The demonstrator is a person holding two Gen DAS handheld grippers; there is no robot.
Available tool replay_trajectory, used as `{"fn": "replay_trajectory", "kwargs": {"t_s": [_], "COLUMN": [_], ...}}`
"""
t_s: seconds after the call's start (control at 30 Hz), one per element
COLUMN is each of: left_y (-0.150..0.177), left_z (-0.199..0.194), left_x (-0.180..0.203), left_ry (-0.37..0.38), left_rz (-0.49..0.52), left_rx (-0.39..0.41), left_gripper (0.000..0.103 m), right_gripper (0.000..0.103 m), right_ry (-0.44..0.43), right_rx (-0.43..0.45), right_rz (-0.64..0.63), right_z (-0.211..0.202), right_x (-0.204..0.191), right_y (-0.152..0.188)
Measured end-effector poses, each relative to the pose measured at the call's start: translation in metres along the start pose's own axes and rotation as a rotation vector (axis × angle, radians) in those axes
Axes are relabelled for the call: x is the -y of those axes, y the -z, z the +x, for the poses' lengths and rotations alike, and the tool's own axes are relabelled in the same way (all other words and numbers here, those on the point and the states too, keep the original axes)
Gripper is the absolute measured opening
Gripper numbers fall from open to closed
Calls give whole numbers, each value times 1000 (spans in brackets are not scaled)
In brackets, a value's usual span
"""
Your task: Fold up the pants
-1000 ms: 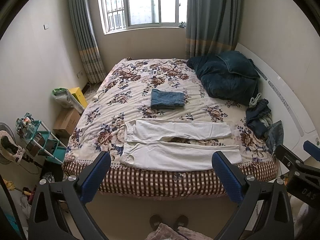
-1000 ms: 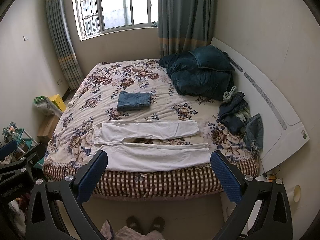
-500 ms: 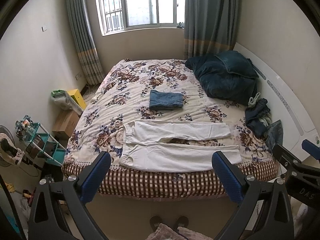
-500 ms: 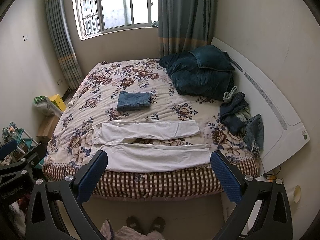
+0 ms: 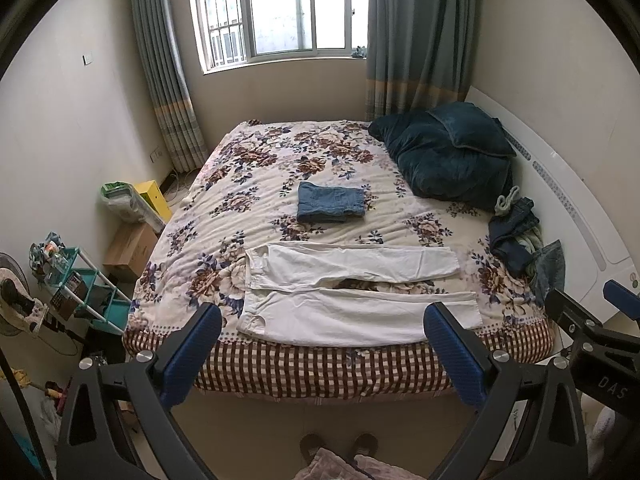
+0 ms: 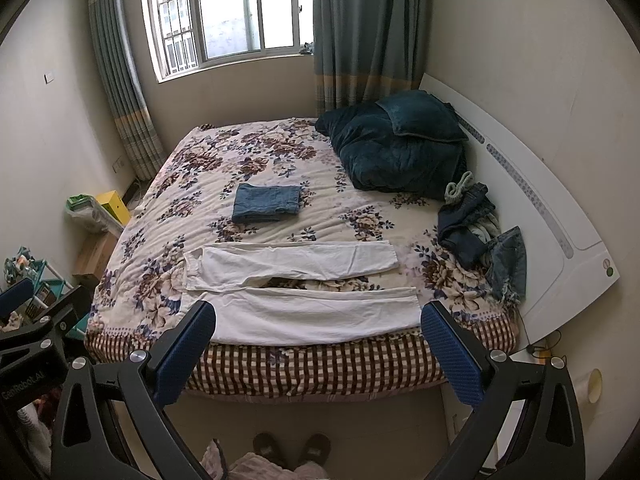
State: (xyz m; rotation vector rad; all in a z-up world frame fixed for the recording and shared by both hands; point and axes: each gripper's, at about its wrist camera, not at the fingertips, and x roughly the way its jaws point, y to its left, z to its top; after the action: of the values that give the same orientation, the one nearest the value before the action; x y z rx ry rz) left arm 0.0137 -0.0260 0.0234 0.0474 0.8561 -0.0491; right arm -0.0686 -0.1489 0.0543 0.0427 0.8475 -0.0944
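Observation:
White pants (image 5: 352, 288) lie spread flat across the near edge of the floral bed (image 5: 248, 184), waist to the left, both legs running right. They also show in the right wrist view (image 6: 296, 288). My left gripper (image 5: 322, 344) is open and empty, held back from the bed's near edge. My right gripper (image 6: 318, 342) is open and empty, likewise short of the bed. Folded blue jeans (image 5: 331, 202) lie mid-bed beyond the pants.
A dark teal quilt and pillow (image 5: 444, 156) lie at the far right. A heap of dark clothes (image 5: 520, 240) sits by the white headboard (image 5: 576, 216). A teal rack (image 5: 76, 284), boxes and bags stand left of the bed. My slippers (image 5: 338, 446) are on the floor.
Both views have shifted only slightly; the left gripper's view has drifted a little. The pants and grippers stand as before.

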Motion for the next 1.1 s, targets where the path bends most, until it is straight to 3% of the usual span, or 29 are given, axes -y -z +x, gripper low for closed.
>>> {"fn": "replay_trajectory", "kwargs": {"t_s": [1.1], "left_y": [-4], "left_z": [-1], "left_x": [6], "left_ry": [4], "left_rz": [0], "left_rx": [5], "left_gripper": [103], "right_gripper": [103], "right_ry": [1], "right_rx": [1], "right_rz": [9], "right_z": [0], "right_x": [5], "right_y": [0]}}
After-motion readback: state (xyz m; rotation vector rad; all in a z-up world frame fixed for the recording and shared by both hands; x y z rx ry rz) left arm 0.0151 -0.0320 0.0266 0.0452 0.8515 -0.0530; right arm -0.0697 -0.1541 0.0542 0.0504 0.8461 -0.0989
